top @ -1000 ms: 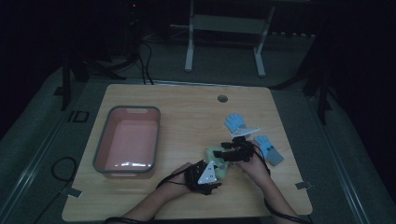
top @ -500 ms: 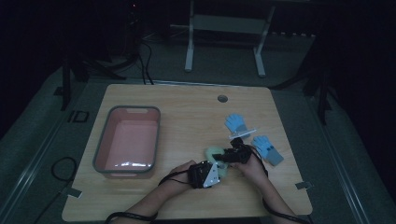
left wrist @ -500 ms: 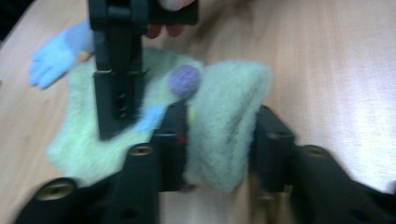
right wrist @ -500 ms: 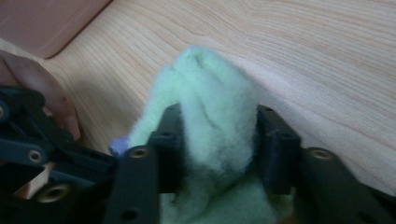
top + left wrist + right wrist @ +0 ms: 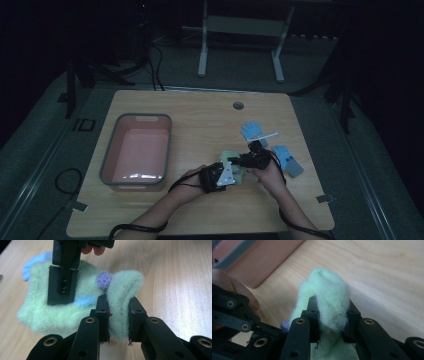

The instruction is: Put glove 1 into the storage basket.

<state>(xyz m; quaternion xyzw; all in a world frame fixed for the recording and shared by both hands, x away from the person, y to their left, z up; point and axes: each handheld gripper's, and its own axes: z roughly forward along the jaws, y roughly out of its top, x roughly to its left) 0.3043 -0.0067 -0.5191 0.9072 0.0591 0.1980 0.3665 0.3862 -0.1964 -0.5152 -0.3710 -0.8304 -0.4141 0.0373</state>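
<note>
The desk (image 5: 200,112) is pretty dim in the high view, so details are murky; a pink tub (image 5: 136,152) sits near its left edge, and two blue gloves (image 5: 252,131) lie toward the right edge, too small to read much off them. The fuzzy pale green glove (image 5: 75,302) is close to the front edge, right of the middle, mostly buried under the hands from above; its lower part is cut off in the right gripper view. The left gripper (image 5: 117,322) has just been closing and now pinches a raised fold of it; the right gripper (image 5: 330,322) has also been closing, clamped on another bunched fold; the glove's small purple pompom (image 5: 104,281) is barely visible there.
</note>
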